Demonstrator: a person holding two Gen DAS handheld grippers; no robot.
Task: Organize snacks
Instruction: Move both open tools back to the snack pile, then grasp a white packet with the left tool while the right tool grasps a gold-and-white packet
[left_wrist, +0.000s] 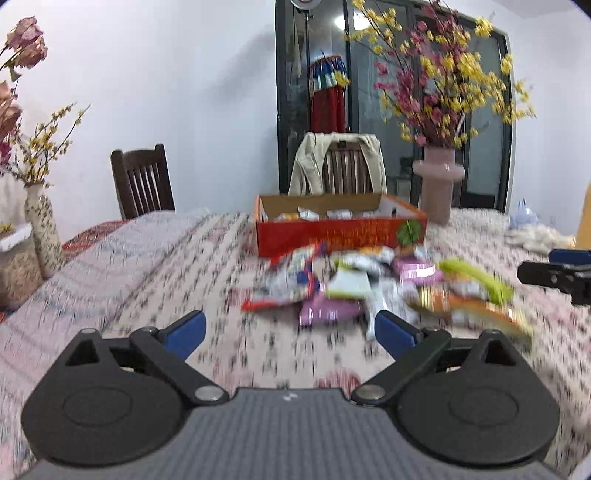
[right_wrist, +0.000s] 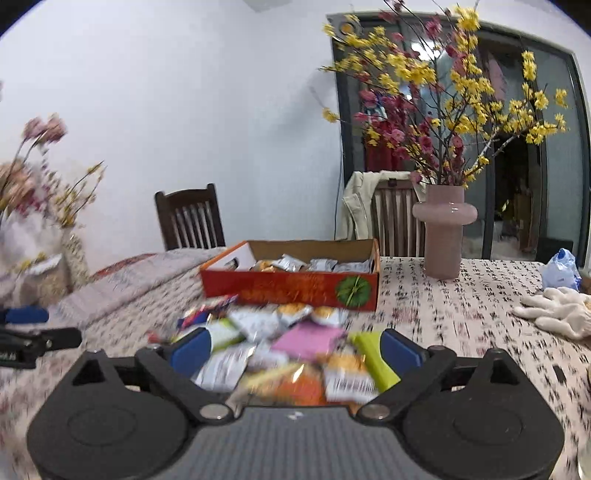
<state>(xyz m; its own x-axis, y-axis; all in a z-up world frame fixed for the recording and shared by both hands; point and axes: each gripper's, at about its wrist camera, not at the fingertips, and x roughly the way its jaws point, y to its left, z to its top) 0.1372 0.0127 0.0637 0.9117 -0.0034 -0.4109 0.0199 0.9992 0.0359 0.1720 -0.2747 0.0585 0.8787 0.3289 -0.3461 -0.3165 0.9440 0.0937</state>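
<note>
The orange cardboard box (left_wrist: 340, 230) lies on the table with its long side across the view, open top upward, some packets inside; in front of it, touching its near wall, a loose heap of snack packets (right_wrist: 291, 354) in shiny foil and plastic, flat and crinkled. The left gripper (left_wrist: 290, 330) has its blue fingers wide apart above bare cloth, nothing between them; the right gripper (right_wrist: 293, 350) is also spread wide over the heap, pressing nothing. The tablecloth (right_wrist: 461, 314) is pale with black script marks; a pink vase (right_wrist: 443, 236) holds flower branches; wooden chairs (left_wrist: 142, 181) stand behind.

Snack packets (right_wrist: 280, 354) before orange box (right_wrist: 291, 288)
</note>
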